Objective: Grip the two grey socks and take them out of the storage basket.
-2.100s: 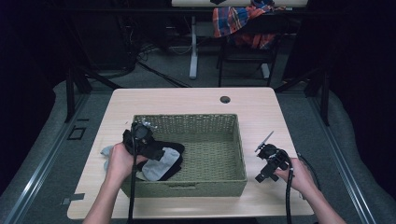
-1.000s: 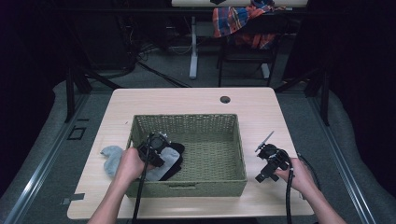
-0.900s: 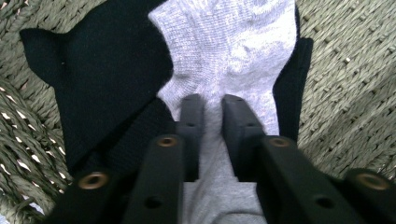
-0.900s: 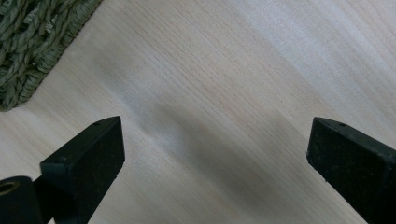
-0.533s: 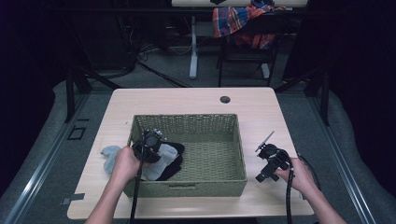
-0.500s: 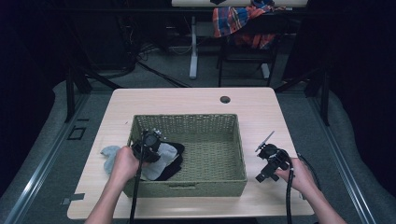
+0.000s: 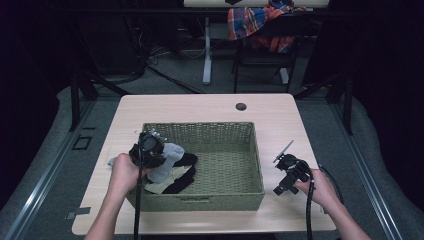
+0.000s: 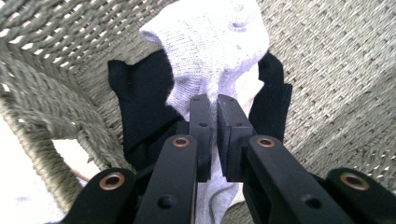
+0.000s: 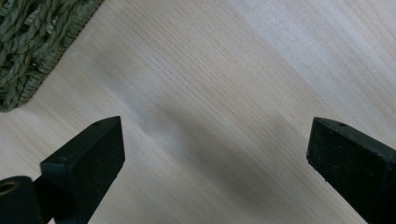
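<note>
A green wicker basket (image 7: 250,195) stands in the middle of the wooden table (image 7: 210,107). My left gripper (image 7: 160,152) hangs over the basket's left end, shut on a white sock (image 7: 167,159) that dangles from it. In the left gripper view the jaws pinch the white sock (image 8: 219,51) at the left gripper (image 8: 211,100), above a black sock (image 8: 135,102) on the basket floor (image 8: 327,70). That black sock (image 7: 182,180) and a cream cloth (image 7: 160,187) lie under it. My right gripper (image 7: 285,175) stands open on the table to the right of the basket, and bare wood shows at the right gripper (image 9: 215,144).
A pale cloth (image 7: 114,161) lies on the table just left of the basket. A dark round grommet (image 7: 241,106) sits near the far edge. A chair with a plaid cloth (image 7: 255,20) stands beyond the table. The basket's corner (image 9: 28,42) is close to the right gripper.
The left gripper has risen over the basket's left end with the white sock pinched in it, and the sock now hangs above the black one. The right gripper has stayed in place.
</note>
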A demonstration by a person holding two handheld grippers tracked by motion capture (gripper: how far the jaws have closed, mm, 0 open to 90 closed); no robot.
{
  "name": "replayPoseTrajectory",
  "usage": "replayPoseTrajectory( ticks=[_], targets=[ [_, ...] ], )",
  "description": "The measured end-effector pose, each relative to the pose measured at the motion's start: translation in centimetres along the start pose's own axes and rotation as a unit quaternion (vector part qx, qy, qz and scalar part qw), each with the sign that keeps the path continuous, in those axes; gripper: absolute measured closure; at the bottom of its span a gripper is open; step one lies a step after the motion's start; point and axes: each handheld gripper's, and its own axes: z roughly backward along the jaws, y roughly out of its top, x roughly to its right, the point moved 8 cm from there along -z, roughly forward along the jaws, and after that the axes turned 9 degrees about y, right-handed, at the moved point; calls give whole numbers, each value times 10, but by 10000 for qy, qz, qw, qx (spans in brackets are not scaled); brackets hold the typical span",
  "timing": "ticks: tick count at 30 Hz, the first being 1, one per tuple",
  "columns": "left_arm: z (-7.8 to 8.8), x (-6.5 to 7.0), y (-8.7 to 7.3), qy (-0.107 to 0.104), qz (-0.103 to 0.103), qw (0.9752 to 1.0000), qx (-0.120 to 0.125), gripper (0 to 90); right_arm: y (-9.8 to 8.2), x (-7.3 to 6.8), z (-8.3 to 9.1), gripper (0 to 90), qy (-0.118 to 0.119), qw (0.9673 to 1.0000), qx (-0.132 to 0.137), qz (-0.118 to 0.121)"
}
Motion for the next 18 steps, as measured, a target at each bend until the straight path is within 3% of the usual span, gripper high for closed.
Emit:
replayPoseTrajectory(
  ticks=[18],
  targets=[
    [22, -9, 6, 113, 137, 9995, 277, 858, 1, -1, -1, 38, 37, 10000, 36, -18]
  ],
)
